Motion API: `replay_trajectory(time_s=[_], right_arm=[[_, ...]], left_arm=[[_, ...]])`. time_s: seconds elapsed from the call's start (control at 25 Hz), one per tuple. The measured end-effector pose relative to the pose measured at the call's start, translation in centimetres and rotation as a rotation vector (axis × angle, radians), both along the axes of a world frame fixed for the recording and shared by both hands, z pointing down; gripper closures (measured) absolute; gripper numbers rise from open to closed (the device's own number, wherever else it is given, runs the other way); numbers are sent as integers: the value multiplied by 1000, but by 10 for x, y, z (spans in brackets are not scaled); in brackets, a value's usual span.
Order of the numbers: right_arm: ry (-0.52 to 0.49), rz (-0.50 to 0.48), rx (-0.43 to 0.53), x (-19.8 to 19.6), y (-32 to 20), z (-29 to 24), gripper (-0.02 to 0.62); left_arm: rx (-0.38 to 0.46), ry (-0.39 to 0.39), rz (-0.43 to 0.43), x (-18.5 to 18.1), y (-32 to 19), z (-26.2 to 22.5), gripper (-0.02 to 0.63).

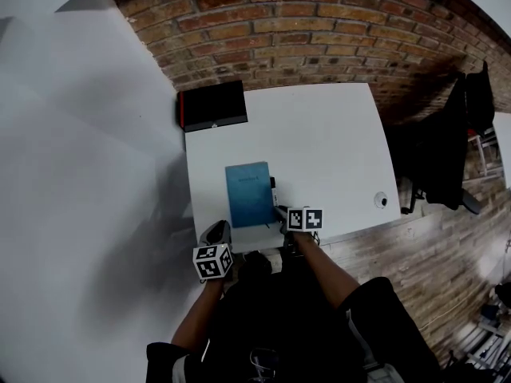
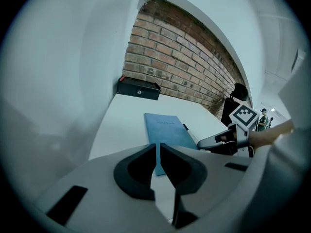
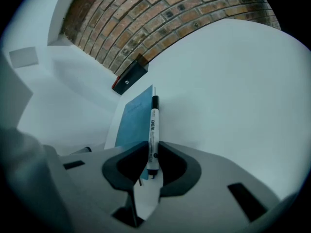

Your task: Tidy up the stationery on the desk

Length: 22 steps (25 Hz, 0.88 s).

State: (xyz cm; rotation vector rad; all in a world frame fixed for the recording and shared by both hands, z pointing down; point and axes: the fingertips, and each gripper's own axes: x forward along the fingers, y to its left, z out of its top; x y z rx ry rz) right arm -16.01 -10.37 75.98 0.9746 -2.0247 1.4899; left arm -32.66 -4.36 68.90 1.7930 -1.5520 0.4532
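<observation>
A blue notebook point(image 1: 249, 194) lies flat near the front of the white desk point(image 1: 327, 142). A white marker pen with a black cap point(image 3: 153, 125) lies along the notebook's right edge, and my right gripper point(image 3: 152, 155) is shut on its near end. In the head view the marker pen point(image 1: 273, 188) and the right gripper point(image 1: 282, 214) sit at the notebook's front right corner. My left gripper point(image 2: 158, 155) is shut with nothing in it, just off the desk's front edge near the notebook point(image 2: 166, 130); the head view shows the left gripper point(image 1: 217, 231) at the front left.
A black box point(image 1: 212, 105) stands at the desk's far left corner against the brick wall point(image 1: 303, 22). A small round white object point(image 1: 381, 201) sits at the right front of the desk. A black chair with dark clothing point(image 1: 447, 146) stands to the right; a white wall runs along the left.
</observation>
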Motion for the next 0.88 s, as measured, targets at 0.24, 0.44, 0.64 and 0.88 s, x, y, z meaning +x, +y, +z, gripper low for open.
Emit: replay_trajectory(time_s=[0.24, 0.44, 0.64, 0.88], right_arm=[[2, -56, -23, -6, 1, 1, 512], [33, -94, -13, -12, 2, -2, 472], [90, -87, 21, -8, -3, -3, 440], [88, -99, 41, -7, -6, -6, 437]], left_arm=[[-15, 5, -22, -3, 4, 5, 567], [-25, 7, -23, -2, 5, 8, 568], [-12, 11, -19, 0, 1, 7, 568], [-13, 20, -13, 1, 2, 8, 568]])
